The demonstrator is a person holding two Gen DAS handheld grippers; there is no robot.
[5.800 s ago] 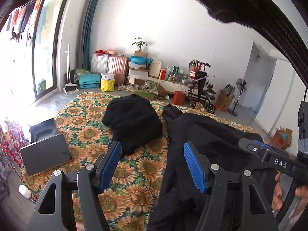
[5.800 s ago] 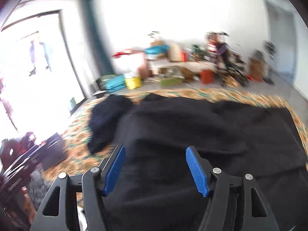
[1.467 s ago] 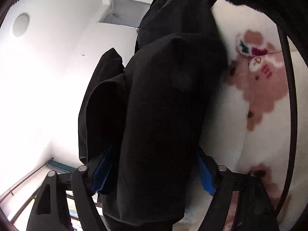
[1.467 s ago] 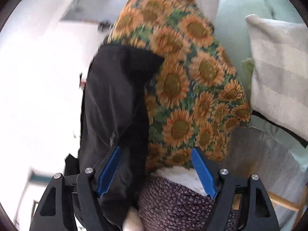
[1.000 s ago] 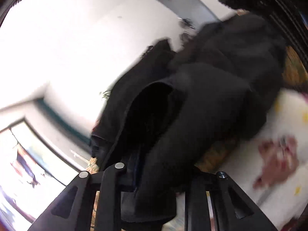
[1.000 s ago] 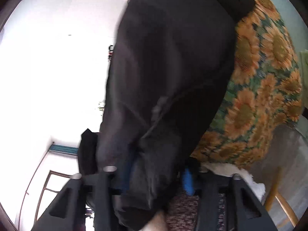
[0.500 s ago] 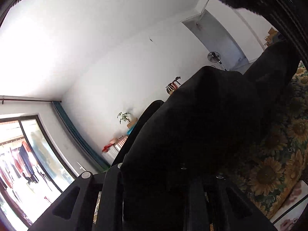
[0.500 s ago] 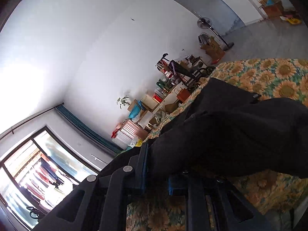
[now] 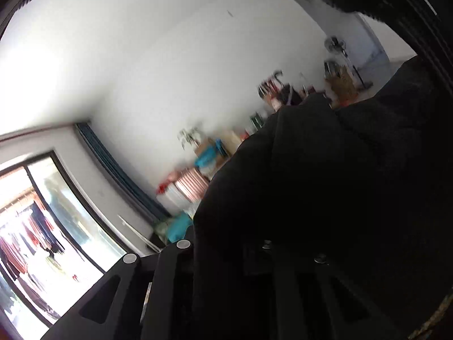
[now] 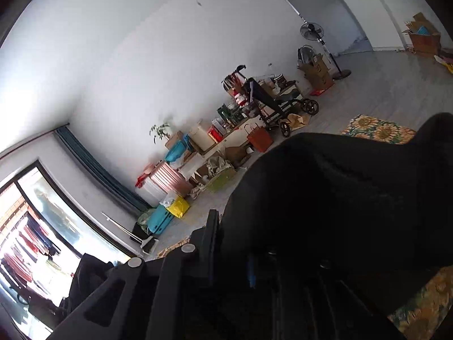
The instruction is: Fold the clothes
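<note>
Left gripper: pinched down on the black garment; the cloth covers the fingertips completely, so only the black finger frames show at the bottom of the left wrist view.
Right gripper: also clamped on the same black garment; fingers are pulled in close with fabric wedged between them, and a thin strip of blue pad peeks out at the cloth edge.
Black garment: bunched up and draped over both grippers, filling the lower right of both views. It looks lifted at the gripped end and runs away to the right over the sunflower cover.
Sunflower cover: shows beyond the garment and again at the lower right corner of the right wrist view.
Second dark pile: off to the lower left in the right wrist view, by the window; can't really tell what it is.
Window: big glass pane at the left, clothes hanging outside.
Far wall clutter: pink suitcase, yellow bag, teal case, potted plant, orange bag, stroller.
Way back: standing fan by the doorway.
Left wrist view: pretty motion-blurred, same wall of stuff though.
</note>
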